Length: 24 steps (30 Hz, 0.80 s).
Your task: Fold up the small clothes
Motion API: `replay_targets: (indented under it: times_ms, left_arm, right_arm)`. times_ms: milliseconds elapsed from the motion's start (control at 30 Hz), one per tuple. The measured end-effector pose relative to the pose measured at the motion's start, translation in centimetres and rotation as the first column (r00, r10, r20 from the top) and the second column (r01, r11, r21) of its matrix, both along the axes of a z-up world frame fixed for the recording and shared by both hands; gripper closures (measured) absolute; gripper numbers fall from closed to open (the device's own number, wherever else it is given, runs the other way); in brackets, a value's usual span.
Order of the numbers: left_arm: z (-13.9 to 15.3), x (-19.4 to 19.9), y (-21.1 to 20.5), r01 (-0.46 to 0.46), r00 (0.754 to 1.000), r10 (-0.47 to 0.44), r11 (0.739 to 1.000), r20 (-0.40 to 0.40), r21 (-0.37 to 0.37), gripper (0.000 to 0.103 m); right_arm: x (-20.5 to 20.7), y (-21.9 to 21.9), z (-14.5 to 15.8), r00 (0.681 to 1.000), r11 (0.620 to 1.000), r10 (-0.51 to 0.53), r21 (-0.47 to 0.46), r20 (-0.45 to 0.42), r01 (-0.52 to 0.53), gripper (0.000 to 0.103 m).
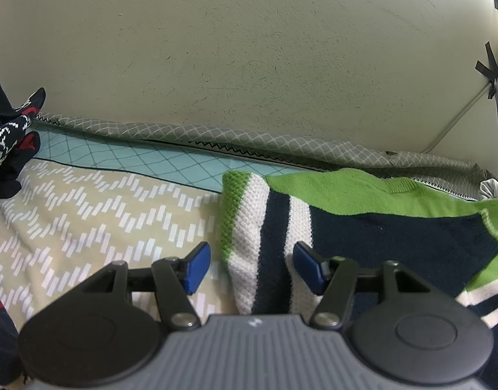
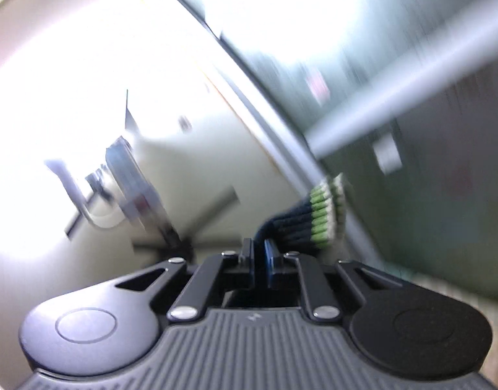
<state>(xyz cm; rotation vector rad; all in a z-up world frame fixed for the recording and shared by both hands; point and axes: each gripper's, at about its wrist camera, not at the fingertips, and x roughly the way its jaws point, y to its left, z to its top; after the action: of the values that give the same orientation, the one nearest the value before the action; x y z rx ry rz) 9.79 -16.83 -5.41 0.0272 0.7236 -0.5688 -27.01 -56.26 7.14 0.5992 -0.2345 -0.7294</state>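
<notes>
A knitted sweater point(image 1: 395, 227) in green, navy and white lies on the bed at the right of the left wrist view. Its striped folded part point(image 1: 271, 227) runs down between the blue pads of my left gripper point(image 1: 253, 265), which stands open over it; the pads are not pressing the knit. In the blurred right wrist view, my right gripper point(image 2: 259, 253) is shut on the sweater's ribbed edge point(image 2: 301, 224), a navy band with green and white stripes that sticks out past the fingertips, raised in front of a wall.
The bed cover point(image 1: 86, 214) is beige with white dashes and a teal band point(image 1: 135, 159) behind. A grey patterned cloth point(image 1: 216, 133) runs along the cream wall point(image 1: 249, 65). A dark navy patterned garment point(image 1: 8, 136) lies at the left edge.
</notes>
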Motion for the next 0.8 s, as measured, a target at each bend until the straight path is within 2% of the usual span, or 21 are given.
replay_targets:
  times_ms: [133,300,400,533,567,600,633,667,700,733,800]
  left_arm:
    - [0.0,-0.2,-0.2,0.004,1.0,-0.004,1.0,0.007,0.007,0.045]
    - [0.2,-0.6,-0.2,0.014,1.0,-0.015,1.0,0.026,0.006,0.045]
    - [0.9,-1.2,0.0,0.027,0.998,-0.027,1.0,0.048,-0.011,0.045]
    - [2.8,-2.5,0.8,0.051,0.995,-0.044,0.995,0.095,-0.081,0.044]
    - [3.2,-2.7,1.1,0.052,0.993,-0.042,0.994,0.106,-0.093,0.042]
    - [3.4,-2.8,1.2,0.05,0.993,-0.039,0.994,0.112,-0.098,0.042]
    - [3.6,-2.8,1.4,0.047,0.993,-0.035,0.994,0.114,-0.101,0.042]
    - [3.7,-2.6,1.6,0.043,0.993,-0.032,0.994,0.111,-0.102,0.042]
    - [3.6,-2.4,1.7,0.036,0.994,-0.025,0.994,0.104,-0.103,0.042]
    - [3.6,-2.1,1.9,0.029,0.995,-0.019,0.994,0.095,-0.104,0.042]
    - [3.3,-1.8,2.0,0.017,0.997,-0.009,0.994,0.077,-0.104,0.042]
  right_arm:
    - [2.0,1.8,3.4,0.996,0.993,0.076,-0.084,-0.043,-0.079,0.097]
    - [6.7,6.0,4.5,0.965,0.958,0.231,-0.144,-0.121,-0.247,0.097]
    - [11.0,9.0,4.4,0.928,0.927,0.309,-0.153,-0.209,-0.343,0.097]
    - [18.0,14.3,4.0,0.861,0.87,0.39,-0.175,-0.327,-0.461,0.096]
    - [19.8,15.9,3.6,0.839,0.851,0.42,-0.17,-0.346,-0.496,0.087]
    - [21.1,17.3,3.2,0.81,0.83,0.466,-0.143,-0.357,-0.54,0.066]
    - [22.9,18.7,2.5,0.763,0.797,0.526,-0.095,-0.375,-0.596,0.06]
    - [24.5,20.2,1.7,0.693,0.745,0.599,-0.038,-0.401,-0.666,0.044]
    - [25.7,21.6,1.0,0.615,0.678,0.672,0.006,-0.412,-0.735,0.04]
    - [26.0,22.9,0.4,0.562,0.626,0.717,0.025,-0.412,-0.779,0.04]
    - [25.7,24.9,-0.1,0.505,0.561,0.75,0.006,-0.426,-0.828,0.04]
